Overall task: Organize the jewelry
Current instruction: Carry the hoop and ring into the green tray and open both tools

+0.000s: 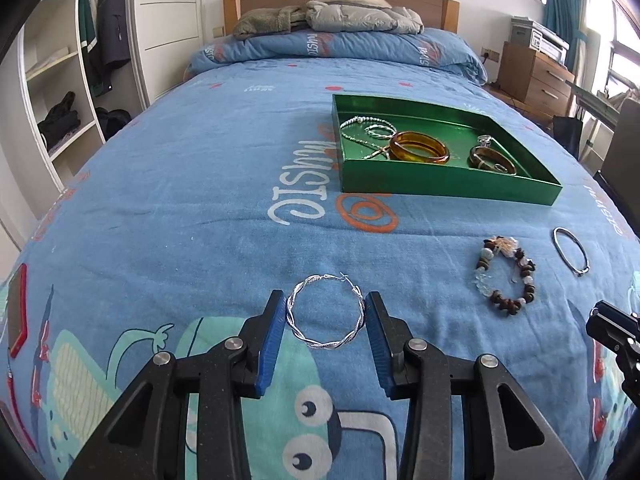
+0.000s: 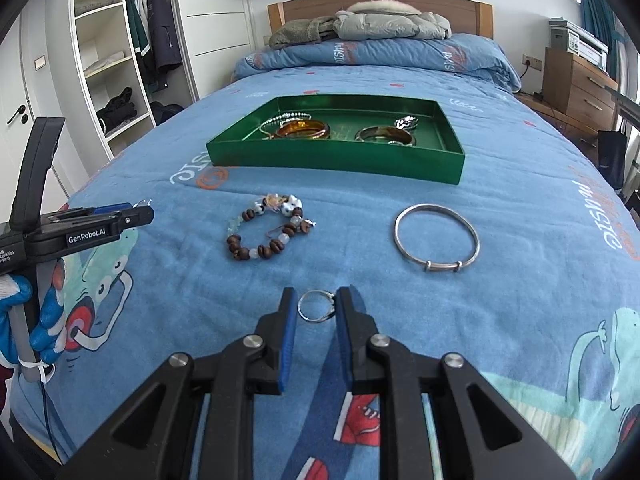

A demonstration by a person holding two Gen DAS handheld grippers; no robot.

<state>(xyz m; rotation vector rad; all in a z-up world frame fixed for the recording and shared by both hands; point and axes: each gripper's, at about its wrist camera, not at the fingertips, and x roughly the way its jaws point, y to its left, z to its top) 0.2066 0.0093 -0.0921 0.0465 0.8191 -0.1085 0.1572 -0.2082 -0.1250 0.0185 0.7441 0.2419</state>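
Observation:
A green tray (image 1: 440,190) (image 2: 332,164) on the blue bedspread holds an amber bangle (image 1: 418,146), chains and other pieces. My left gripper (image 1: 325,312) has its blue pads against both sides of a twisted silver hoop earring (image 1: 325,314) on the bed. My right gripper (image 2: 316,308) closes on a small silver ring (image 2: 315,306). A beaded bracelet (image 2: 266,232) (image 1: 506,276) and a plain silver bangle (image 2: 436,238) (image 1: 570,256) lie loose on the bed in front of the tray.
Pillows and a grey jacket (image 1: 360,16) lie at the head of the bed. An open wardrobe (image 2: 116,60) stands to the left, a wooden dresser (image 2: 580,84) to the right. The left gripper also shows in the right wrist view (image 2: 136,214).

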